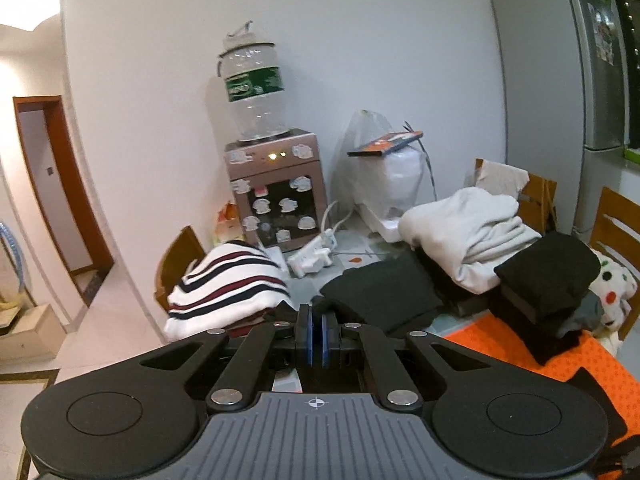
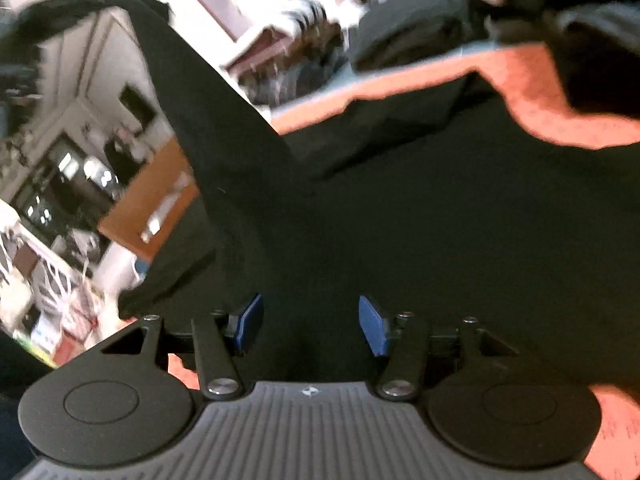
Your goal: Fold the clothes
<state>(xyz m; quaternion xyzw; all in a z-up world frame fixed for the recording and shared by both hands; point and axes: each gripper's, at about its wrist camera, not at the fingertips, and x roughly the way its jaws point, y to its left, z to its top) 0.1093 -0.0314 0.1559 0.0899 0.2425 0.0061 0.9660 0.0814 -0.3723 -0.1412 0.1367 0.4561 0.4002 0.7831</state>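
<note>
Left claw (image 1: 316, 334): closed, blue pads together; whether cloth is pinched between them cannot be told. Right claw (image 2: 310, 326): open, pads apart, just above a black garment (image 2: 400, 220) spread on the orange mat (image 2: 532, 80) on the desk. One edge of the garment is lifted at the left. Folded clothes (image 1: 548, 276) are stacked beyond.

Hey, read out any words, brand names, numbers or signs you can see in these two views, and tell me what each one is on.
None can be read.
Water bottle's green label: white lettering, too blurred.
Orange box on the white appliance: markings too small.
Papers on the fridge door: too small.
Dispenser's stickers: pictures, no legible text.
Right wrist view: blurred, nothing legible.
</note>
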